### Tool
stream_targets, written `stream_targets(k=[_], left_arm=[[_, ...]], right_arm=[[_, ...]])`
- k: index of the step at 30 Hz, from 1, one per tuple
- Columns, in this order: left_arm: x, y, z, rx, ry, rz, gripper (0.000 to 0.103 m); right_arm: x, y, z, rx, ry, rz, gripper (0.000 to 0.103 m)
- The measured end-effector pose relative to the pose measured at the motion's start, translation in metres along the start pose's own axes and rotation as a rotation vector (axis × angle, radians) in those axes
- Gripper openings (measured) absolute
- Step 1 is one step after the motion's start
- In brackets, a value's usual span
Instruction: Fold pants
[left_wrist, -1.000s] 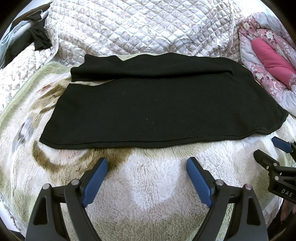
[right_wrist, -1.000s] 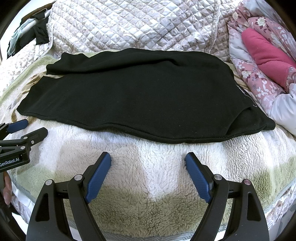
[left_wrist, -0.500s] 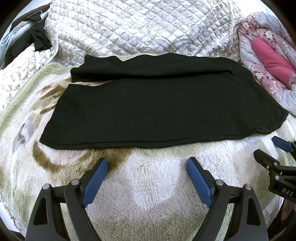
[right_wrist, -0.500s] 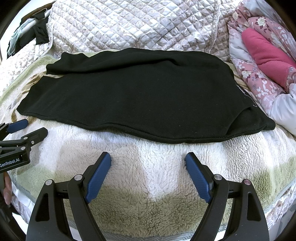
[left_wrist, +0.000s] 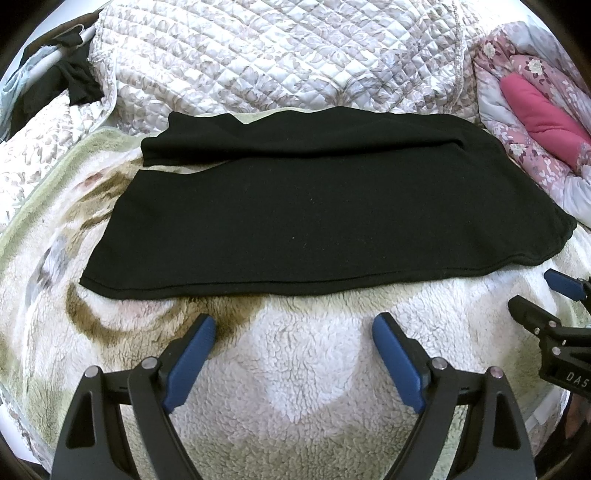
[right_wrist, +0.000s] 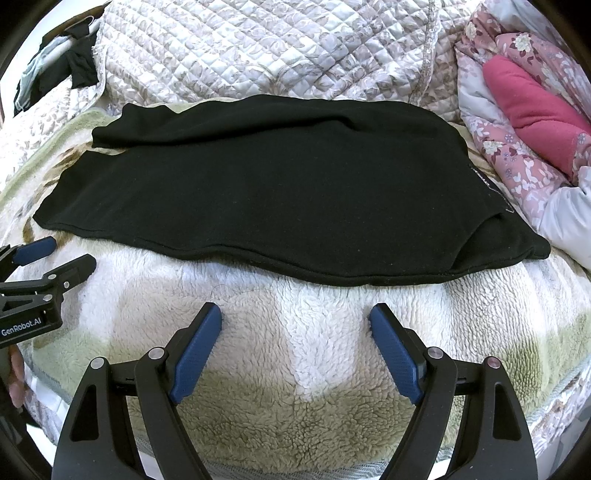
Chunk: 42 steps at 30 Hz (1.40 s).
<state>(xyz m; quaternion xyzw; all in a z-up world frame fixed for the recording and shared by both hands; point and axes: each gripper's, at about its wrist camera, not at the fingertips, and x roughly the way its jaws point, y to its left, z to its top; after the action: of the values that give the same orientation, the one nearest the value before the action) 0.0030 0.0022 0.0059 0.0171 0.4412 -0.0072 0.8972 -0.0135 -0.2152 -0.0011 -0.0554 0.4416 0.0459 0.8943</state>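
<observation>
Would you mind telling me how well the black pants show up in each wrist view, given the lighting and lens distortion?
Left wrist: even light, sharp, but the pants read as flat black, hem bowed by fisheye. Right wrist: same, though a faint waistband seam shows.

The pants (left_wrist: 314, 206) are plain black. The fleece blanket (left_wrist: 295, 369) under them is cream with olive-green and brown patches (some kind of print, hard to make out). Behind that, a quilted bedspread (left_wrist: 277, 55) in pale grey-lilac leaf pattern. The bundle (right_wrist: 517, 155) on the right is pink floral with a solid hot-pink piece (right_wrist: 532, 107). Both grippers (left_wrist: 293, 328) (right_wrist: 295, 317) are black with blue pads (left_wrist: 192, 358).
</observation>
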Motion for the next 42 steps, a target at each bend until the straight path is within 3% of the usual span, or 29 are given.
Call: stream_targets(k=[20, 25, 31, 38, 42], left_arm=[[-0.005, 0.003, -0.001, -0.008, -0.025, -0.045, 0.088], [-0.014, 0.017, -0.002, -0.049, -0.061, -0.07, 0.087], [-0.013, 0.046, -0.002, -0.147, -0.062, -0.094, 0.085], [0.001, 0.092, -0.001, -0.354, -0.028, -0.175, 0.078], [0.008, 0.105, 0.001, -0.402, -0.042, -0.15, 0.076]], right_arm=[[-0.019, -0.019, -0.003, 0.058, -0.071, 0.068, 0.082], [-0.021, -0.041, -0.004, 0.14, -0.06, 0.062, 0.082], [-0.024, -0.072, -0.006, 0.245, -0.066, 0.039, 0.082], [-0.018, -0.109, 0.009, 0.395, -0.052, 0.066, 0.081], [-0.011, -0.113, 0.015, 0.417, -0.053, 0.057, 0.081]])
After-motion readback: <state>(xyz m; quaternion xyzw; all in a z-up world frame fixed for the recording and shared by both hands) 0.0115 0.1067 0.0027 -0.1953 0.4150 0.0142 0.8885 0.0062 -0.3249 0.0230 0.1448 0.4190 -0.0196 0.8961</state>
